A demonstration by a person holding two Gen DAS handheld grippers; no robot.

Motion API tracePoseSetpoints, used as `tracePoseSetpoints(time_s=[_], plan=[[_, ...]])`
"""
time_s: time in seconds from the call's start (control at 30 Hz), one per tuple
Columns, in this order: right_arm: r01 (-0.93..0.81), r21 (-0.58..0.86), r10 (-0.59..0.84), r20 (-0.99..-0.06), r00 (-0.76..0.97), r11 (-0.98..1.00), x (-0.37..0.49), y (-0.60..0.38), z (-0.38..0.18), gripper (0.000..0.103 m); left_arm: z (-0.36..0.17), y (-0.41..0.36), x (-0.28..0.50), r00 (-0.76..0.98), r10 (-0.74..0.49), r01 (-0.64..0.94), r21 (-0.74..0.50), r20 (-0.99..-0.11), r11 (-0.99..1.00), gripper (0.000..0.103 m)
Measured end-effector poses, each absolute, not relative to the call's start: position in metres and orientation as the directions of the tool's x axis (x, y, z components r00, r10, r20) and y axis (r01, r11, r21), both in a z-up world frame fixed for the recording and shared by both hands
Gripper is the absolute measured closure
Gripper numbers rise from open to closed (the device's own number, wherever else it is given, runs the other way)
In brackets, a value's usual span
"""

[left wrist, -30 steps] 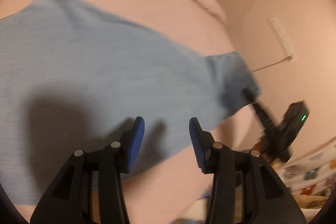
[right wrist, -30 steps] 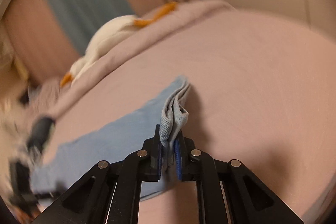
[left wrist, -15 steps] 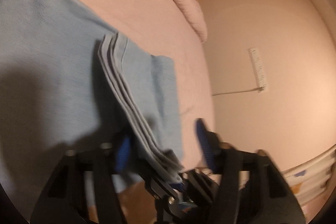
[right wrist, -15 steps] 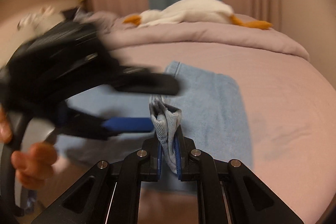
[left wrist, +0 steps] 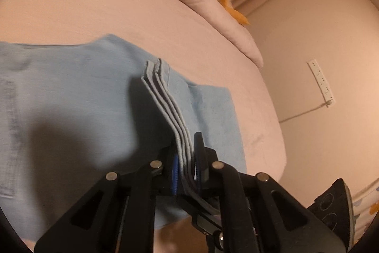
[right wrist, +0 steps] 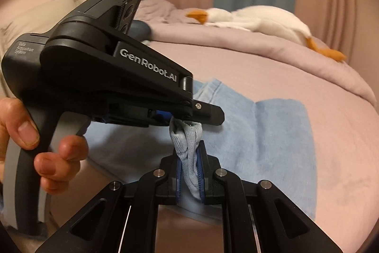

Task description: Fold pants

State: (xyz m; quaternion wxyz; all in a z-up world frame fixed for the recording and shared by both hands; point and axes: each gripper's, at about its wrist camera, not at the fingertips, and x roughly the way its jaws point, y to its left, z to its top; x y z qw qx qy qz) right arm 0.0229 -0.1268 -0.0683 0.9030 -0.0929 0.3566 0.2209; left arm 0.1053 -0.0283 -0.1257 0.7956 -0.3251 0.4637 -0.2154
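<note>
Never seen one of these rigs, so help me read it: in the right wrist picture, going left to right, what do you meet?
Person's hand → left gripper → pinched pants edge → flat pants → toy goose's orange feet.

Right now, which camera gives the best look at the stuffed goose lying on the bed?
The right wrist view. There the stuffed goose lies along the pink duvet in full, orange beak to orange feet. The left wrist view catches only part of its white body and one orange foot at the top edge.
</note>
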Motion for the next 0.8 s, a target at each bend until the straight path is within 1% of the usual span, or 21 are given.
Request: tracePoseSetpoints(time_s=[0.17,0.23,0.27,0.3,0.37,0.4,0.43,0.5,0.57,0.6,0.63,0.7,0.8], plan=[[-0.535,-0.010,0.375,-0.701,0.606,0.845,0.018,-0.093,-0.077,0.091,-0.142,-0.014,0.104,0.481,-0.585,-0.008,-0.670,-0.653,0.742,0.095],[-0.546,-0.023,0.368,-0.714,0.596,0.838,0.016,-0.089,-0.085,0.091,-0.150,-0.012,0.104,0.460,-0.544,-0.034,-0.626,-0.702,0.779,0.092],[-0.552,-0.024,0.367,-0.724,0.585,0.833,0.017,-0.087,-0.089,0.091,-0.154,-0.012,0.105,0.453,-0.521,-0.048,-0.603,-0.723,0.796,0.089],[-0.554,-0.022,0.362,-0.736,0.573,0.832,0.023,-0.086,-0.092,0.090,-0.155,-0.005,0.102,0.454,-0.504,-0.055,-0.588,-0.735,0.807,0.087],[-0.556,0.009,0.357,-0.775,0.522,0.831,0.031,-0.086,-0.102,0.084,-0.154,-0.001,0.101,0.462,-0.494,-0.056,-0.580,-0.737,0.813,0.086],[-0.553,0.043,0.372,-0.783,0.498,0.832,0.034,-0.089,-0.104,0.074,-0.152,0.002,0.101,0.470,-0.475,-0.057,-0.563,-0.743,0.824,0.084],[-0.556,0.083,0.398,-0.784,0.476,0.827,0.034,-0.093,-0.103,0.064,-0.149,0.006,0.101,0.486,-0.440,-0.058,-0.530,-0.755,0.846,0.080],[-0.563,0.151,0.455,-0.768,0.451,0.812,0.034,-0.105,-0.095,0.060,-0.144,0.015,0.099,0.508,-0.410,-0.070,-0.510,-0.758,0.857,0.074],[-0.554,0.220,0.508,-0.739,0.443,0.803,0.036,-0.123,-0.083,0.059,-0.141,0.020,0.100,0.522,-0.419,-0.075,-0.529,-0.743,0.845,0.074],[-0.544,0.246,0.525,-0.724,0.447,0.802,0.038,-0.132,-0.078,0.057,-0.137,0.019,0.100,0.528,-0.430,-0.062,-0.538,-0.733,0.841,0.074],[-0.531,0.268,0.537,-0.710,0.455,0.804,0.041,-0.141,-0.074,0.052,-0.134,0.015,0.100,0.527,-0.447,-0.039,-0.545,-0.723,0.837,0.076],[-0.469,0.288,0.520,-0.693,0.499,0.835,0.052,-0.163,-0.066,0.048,-0.127,0.002,0.098,0.515,-0.488,0.018,-0.560,-0.705,0.828,0.076],[-0.342,0.301,0.448,-0.708,0.545,0.890,0.073,-0.195,-0.068,0.048,-0.120,-0.025,0.098,0.477,-0.545,0.111,-0.568,-0.689,0.815,0.076]])
